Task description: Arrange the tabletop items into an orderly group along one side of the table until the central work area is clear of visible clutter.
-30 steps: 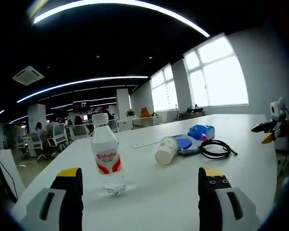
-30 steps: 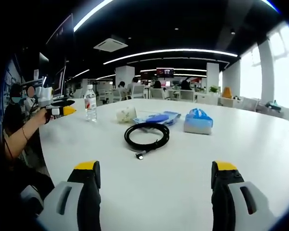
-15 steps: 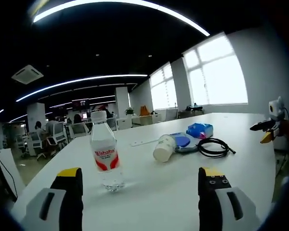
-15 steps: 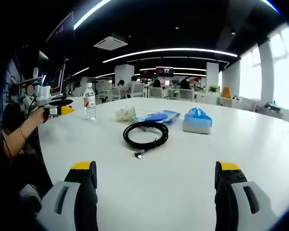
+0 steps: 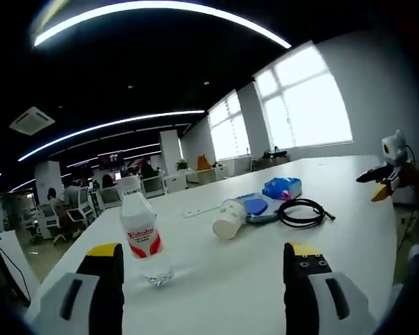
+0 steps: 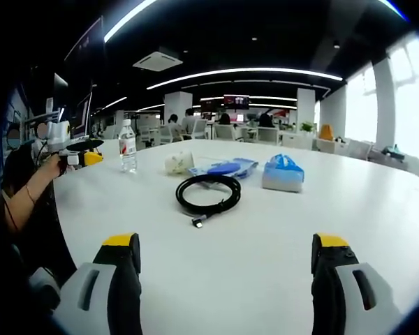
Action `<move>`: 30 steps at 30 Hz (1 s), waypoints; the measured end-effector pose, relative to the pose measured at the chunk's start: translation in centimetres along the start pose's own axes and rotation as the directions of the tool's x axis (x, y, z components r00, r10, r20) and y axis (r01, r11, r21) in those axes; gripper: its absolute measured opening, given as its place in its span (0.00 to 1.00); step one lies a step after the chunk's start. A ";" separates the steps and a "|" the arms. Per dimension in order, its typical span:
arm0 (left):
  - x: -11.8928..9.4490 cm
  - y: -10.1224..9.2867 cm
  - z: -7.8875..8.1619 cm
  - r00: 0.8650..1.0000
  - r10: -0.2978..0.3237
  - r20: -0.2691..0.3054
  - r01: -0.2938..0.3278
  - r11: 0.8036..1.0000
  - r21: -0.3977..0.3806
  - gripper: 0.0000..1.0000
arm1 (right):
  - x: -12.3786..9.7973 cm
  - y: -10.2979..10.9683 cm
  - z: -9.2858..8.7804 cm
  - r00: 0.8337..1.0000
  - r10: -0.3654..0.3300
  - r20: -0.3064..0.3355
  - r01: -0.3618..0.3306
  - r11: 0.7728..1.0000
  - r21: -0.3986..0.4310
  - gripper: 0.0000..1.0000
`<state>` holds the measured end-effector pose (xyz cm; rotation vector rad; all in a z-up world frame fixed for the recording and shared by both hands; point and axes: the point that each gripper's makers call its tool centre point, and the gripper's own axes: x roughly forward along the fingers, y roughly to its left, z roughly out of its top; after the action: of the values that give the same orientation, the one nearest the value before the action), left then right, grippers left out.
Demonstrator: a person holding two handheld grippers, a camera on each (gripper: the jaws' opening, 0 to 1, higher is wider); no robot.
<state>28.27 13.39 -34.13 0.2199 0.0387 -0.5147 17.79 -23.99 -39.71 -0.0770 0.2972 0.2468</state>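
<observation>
the left tool (image 5: 199, 269) is spread wide and empty, the bottle (image 5: 144, 237) standing just ahead of its left jaw on the bench (image 5: 251, 279). it looks nearly empty, so light, tippy, slick; take it low around the label. the right tool (image 6: 223, 269) is spread too, the cable (image 6: 204, 192) well ahead.

water bottle (image 5: 142, 236) | red-and-white label | reads "Wahaha" | smaller print below unreadable
</observation>
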 end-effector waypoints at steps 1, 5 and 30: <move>0.0 0.0 -0.1 1.000 -0.001 -0.004 0.001 1.000 0.001 0.94 | 0.0 0.0 0.0 1.000 0.000 0.000 0.000 1.000 0.000 1.00; 0.3 -0.1 -0.3 1.000 -0.006 -0.016 0.006 1.000 0.003 0.94 | 0.0 0.0 -0.1 1.000 0.000 -0.005 0.000 1.000 0.000 0.99; 3.0 -2.5 0.6 0.996 -0.074 -0.052 0.077 0.995 0.067 0.92 | -0.2 -0.1 -0.5 1.000 -0.003 -0.013 0.003 1.000 0.011 0.98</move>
<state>29.62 9.73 -34.26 0.2994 0.0783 -0.5863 17.51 -24.15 -40.17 -0.0679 0.3113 0.2416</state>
